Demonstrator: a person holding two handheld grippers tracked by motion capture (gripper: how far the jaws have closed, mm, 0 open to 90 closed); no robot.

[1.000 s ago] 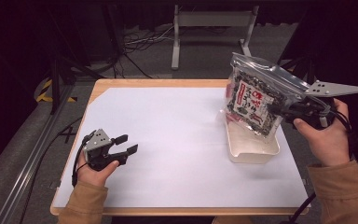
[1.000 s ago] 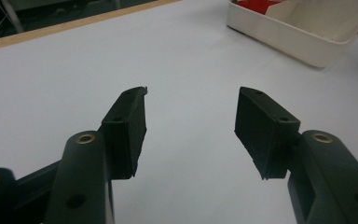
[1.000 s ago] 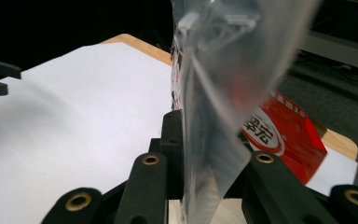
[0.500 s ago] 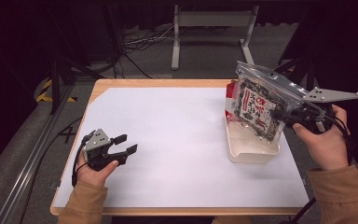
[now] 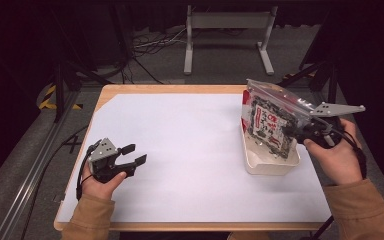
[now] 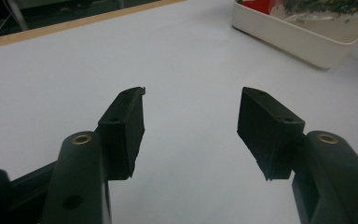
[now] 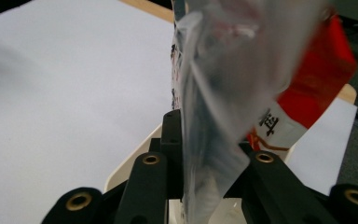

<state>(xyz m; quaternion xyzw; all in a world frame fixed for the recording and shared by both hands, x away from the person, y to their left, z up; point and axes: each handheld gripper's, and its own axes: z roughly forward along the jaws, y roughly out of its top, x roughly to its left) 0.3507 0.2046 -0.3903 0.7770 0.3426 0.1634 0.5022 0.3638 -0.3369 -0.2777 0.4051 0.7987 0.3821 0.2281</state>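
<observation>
Right gripper, pinching the snack bag, has lowered it into the white tray at right. Release looks next. Left gripper rests spread, lower left.

The left tool sits low at about 8 o'clock on the surface, gripped from below by the left hand, its jaws spread apart with nothing between them and aimed toward 3 o'clock. The right tool is at about 3 o'clock, held in the right hand, jaws clamped on a bag and pointing toward 9 o'clock.
</observation>
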